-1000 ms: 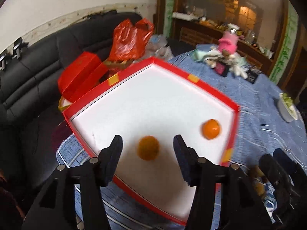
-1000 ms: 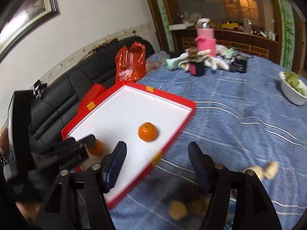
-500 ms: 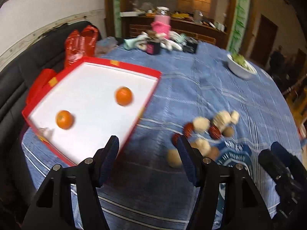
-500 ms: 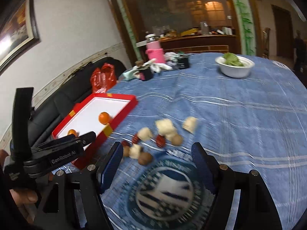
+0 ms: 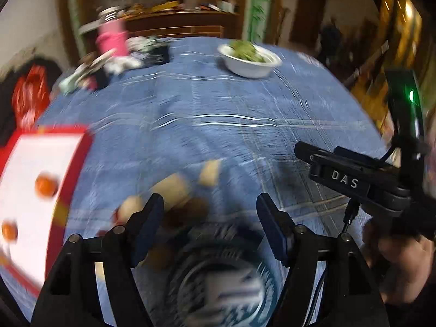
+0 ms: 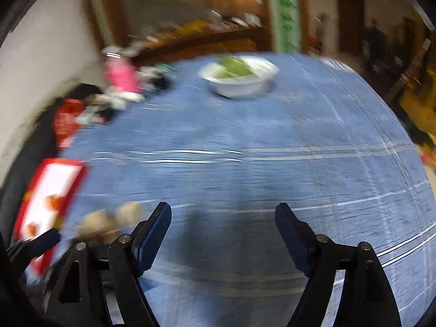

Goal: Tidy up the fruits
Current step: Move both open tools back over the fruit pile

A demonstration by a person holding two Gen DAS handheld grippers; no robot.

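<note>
Both views are motion-blurred. A red-rimmed white tray (image 5: pixel 81 147) lies at the left with two oranges (image 5: pixel 45 185) in it; it also shows in the right wrist view (image 6: pixel 76 169). A loose pile of pale and dark fruits (image 5: pixel 174 188) lies on the blue tablecloth just ahead of my left gripper (image 5: pixel 209 212), which is open and empty above them. My right gripper (image 6: pixel 223 220) is open and empty over bare cloth, with the fruit pile (image 6: pixel 109 220) to its left. The right gripper's body (image 5: pixel 354 182) shows at the right of the left wrist view.
A white bowl (image 5: pixel 250 62) of green food stands at the far side of the table. A pink container (image 5: pixel 113 39) and clutter sit far left. A red bag (image 5: pixel 28 95) lies on the black sofa beyond the table. A round printed emblem (image 5: pixel 223 280) marks the cloth below the left gripper.
Both grippers have swung right, away from the tray. The tray has slid to the left edge of both views, and the fruit pile now sits by the left gripper's fingers. Both stayed open.
</note>
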